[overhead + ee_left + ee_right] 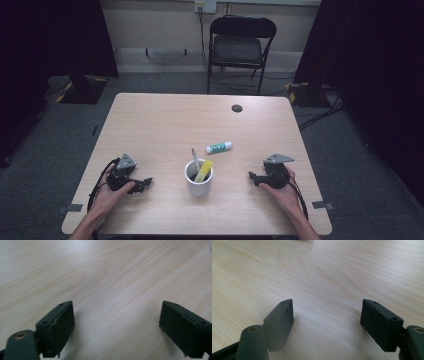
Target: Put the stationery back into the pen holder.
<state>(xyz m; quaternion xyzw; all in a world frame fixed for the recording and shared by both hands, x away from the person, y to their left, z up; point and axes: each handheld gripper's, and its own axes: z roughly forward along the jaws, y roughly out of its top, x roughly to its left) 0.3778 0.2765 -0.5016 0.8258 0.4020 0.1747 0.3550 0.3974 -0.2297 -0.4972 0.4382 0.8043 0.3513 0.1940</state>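
Pale wood table point(165, 120), seen from above. My left gripper point(142, 184) rests near the front-left edge, held in my left hand point(111, 192); its jaws stand wide apart over bare wood, nothing between them. My right gripper point(253, 176), held in my right hand point(282, 192), rests near the front-right edge, jaws likewise spread wide and empty. Between the two grippers stands a white cup point(198, 186) holding a yellow item point(204, 170) and a grey pen point(194, 157). Just beyond the cup lies a glue stick point(219, 147).
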